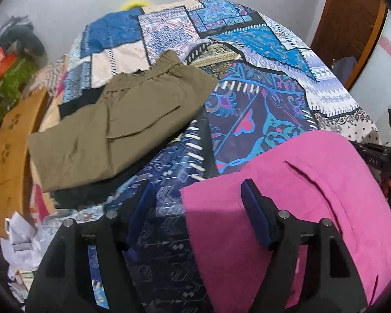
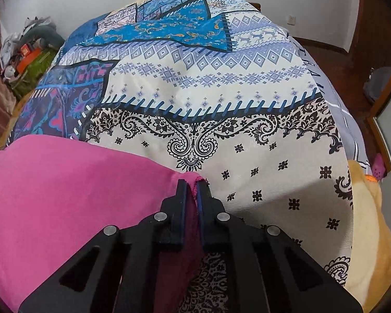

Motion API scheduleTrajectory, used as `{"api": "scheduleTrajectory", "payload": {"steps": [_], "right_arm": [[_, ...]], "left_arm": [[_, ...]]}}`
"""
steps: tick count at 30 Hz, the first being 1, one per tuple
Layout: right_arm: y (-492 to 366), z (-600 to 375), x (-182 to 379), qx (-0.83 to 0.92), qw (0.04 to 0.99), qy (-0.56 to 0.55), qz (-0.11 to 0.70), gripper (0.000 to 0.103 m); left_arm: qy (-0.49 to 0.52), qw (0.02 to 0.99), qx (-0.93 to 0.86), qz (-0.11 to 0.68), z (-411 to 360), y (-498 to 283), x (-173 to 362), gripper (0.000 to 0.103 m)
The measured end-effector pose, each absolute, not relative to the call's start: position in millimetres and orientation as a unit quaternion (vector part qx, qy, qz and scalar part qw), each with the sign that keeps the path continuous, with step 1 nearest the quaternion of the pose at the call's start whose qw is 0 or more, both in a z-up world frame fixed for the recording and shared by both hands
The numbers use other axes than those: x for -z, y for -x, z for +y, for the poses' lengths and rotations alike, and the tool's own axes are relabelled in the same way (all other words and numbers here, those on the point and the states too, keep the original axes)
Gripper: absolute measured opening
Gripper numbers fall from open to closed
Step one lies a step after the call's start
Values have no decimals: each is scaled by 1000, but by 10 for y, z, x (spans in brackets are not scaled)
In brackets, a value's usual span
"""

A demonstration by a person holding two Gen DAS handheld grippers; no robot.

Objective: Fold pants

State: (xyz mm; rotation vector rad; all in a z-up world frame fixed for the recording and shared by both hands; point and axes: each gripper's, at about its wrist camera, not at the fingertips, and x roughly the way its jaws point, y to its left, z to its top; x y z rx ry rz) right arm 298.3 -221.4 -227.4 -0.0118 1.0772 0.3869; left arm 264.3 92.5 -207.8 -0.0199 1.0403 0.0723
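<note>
Pink pants lie spread on the patterned bed cover; they also show in the right wrist view. My left gripper is open, its jaws wide apart over the pants' left edge, holding nothing. My right gripper is shut on the right edge of the pink pants, with fabric pinched between the blue pads. Folded olive-green pants lie on top of a dark garment at the bed's left side.
A brown cardboard box and crumpled white paper sit left of the bed. Clutter is piled by the far wall. A wooden door stands at the right. An orange blanket lies at the bed's right edge.
</note>
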Motion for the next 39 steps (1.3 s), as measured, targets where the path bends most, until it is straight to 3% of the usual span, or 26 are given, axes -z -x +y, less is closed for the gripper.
{"api": "scheduleTrajectory", "payload": {"steps": [4,5,8,14,18,22,24,28,39], "right_arm": [[-2993,-2229,2225,-180,838,13,515,5],[-2981,-2252,2200,-179,838,7,515,9],[-2873,-2359,2050,-171,845,-18,507,10],[-2581,-2485,1484,-179,869,-38,459,22],[-2428,-2302,1095,-214,876,-29,431,24],[-2293,-1986,810,-261,878,-19,402,45],[-2250,-1831,754,-282,875,-17,393,47],[-2287,-1494,825,-310,863,-9,399,59],[-2210,-932,1493,-353,792,82,491,61]], "left_arm": [[-21,864,-69,498,1036,-2507,2022,72],[-10,863,-61,501,1096,-2455,2009,72],[17,864,-49,501,1231,-2299,1915,72],[10,882,-38,469,1164,-2178,1593,72],[9,895,-3,447,977,-2237,1365,76],[-1,902,31,430,740,-2307,1194,80],[-3,901,47,432,626,-2363,1174,81],[-10,886,71,457,459,-2492,1285,81],[-16,838,82,539,343,-2660,1945,83]]}}
